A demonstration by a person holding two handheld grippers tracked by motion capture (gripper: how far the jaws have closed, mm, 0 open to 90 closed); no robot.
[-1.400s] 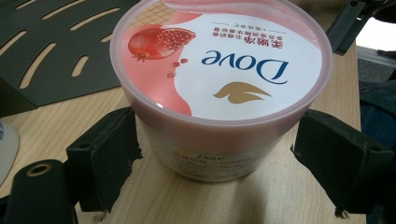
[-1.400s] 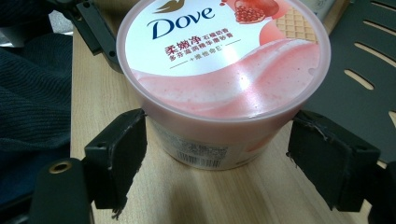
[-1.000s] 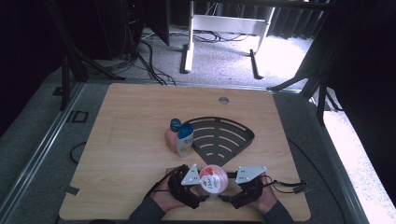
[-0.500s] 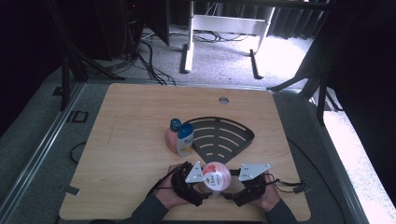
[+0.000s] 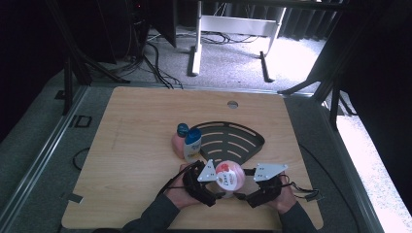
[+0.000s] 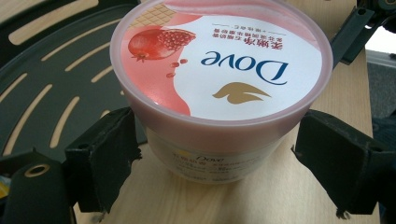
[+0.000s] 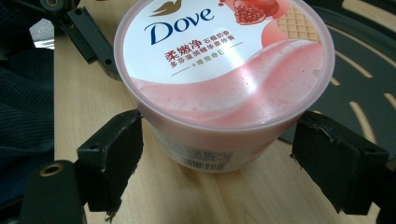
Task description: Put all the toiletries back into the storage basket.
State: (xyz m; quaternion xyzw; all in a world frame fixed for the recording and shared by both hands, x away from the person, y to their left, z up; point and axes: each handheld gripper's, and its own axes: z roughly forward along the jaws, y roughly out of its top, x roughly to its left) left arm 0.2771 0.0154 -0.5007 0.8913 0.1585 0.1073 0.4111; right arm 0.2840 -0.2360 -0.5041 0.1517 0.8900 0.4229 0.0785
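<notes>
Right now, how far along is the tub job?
Done: two bottles stand at the black slotted tray's left edge. In hand: the pink Dove tub sits on the table by the tray's near edge, between the jaws of the left gripper and right gripper; neither pair touches it. Left: probably grasping and moving the tub.

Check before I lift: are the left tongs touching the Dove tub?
Cannot tell. In the left gripper view, the left tongs flank the Dove tub; one pad looks against it, the other slightly off.
</notes>
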